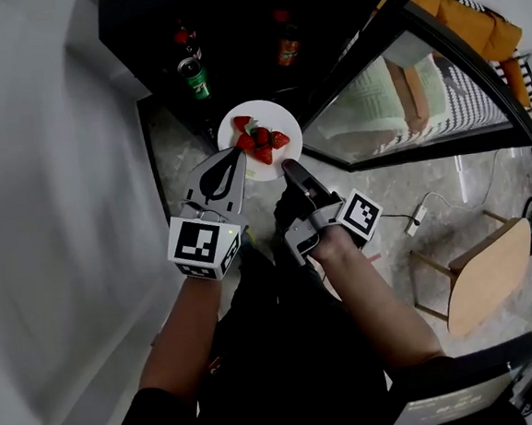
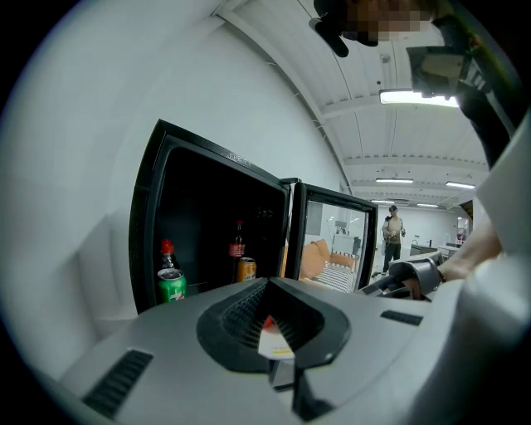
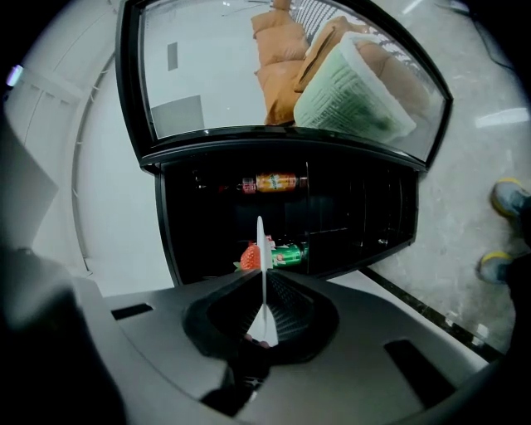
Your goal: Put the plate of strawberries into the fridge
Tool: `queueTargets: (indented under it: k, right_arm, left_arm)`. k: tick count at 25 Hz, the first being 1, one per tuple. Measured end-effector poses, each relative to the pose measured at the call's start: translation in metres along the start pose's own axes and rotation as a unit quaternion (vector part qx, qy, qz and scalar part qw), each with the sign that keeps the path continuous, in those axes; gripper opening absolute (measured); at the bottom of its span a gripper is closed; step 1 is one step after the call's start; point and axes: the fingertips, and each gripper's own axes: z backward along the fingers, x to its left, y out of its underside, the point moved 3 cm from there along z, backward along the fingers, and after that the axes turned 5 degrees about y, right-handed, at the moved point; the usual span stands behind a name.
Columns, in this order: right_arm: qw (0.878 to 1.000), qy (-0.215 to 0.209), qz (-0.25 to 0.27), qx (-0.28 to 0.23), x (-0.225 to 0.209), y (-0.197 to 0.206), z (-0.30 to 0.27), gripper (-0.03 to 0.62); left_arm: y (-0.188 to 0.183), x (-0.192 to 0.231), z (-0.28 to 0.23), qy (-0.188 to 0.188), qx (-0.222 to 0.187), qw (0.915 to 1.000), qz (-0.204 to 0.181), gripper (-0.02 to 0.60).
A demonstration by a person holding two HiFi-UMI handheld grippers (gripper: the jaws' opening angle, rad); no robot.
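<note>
A white plate (image 1: 260,120) with several red strawberries (image 1: 262,144) hangs level in front of the open black fridge (image 1: 143,23). My left gripper (image 1: 234,159) is shut on the plate's near left rim. My right gripper (image 1: 291,167) is shut on its near right rim. In the left gripper view, the plate's white edge (image 2: 275,339) and a bit of red show between the shut jaws. The right gripper view has the plate (image 3: 261,266) edge-on in the jaws, with a strawberry (image 3: 250,256) beside it. The plate sits just outside the fridge's opening.
Inside the fridge stand a green can (image 1: 198,78) and two bottles (image 1: 286,40). Its glass door (image 1: 421,82) is swung open to the right. A white wall (image 1: 50,179) runs along the left. A wooden stool (image 1: 487,275) and a cable (image 1: 420,214) are on the floor at right.
</note>
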Motion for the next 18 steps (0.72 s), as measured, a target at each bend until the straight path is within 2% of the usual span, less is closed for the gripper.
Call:
queueTargets:
  k: [7, 18]
  right_arm:
    - [1.0, -0.002, -0.005, 0.003, -0.008, -0.003, -0.004, 0.018]
    - [1.0, 0.008, -0.012, 0.002, -0.031, -0.028, -0.041, 0.018]
  left_arm:
    - [0.004, 0.003, -0.005, -0.017, -0.001, 0.9999, 0.001, -0.014]
    - [0.034, 0.023, -0.04, -0.023, 0.018, 0.9995, 0.013, -0.014]
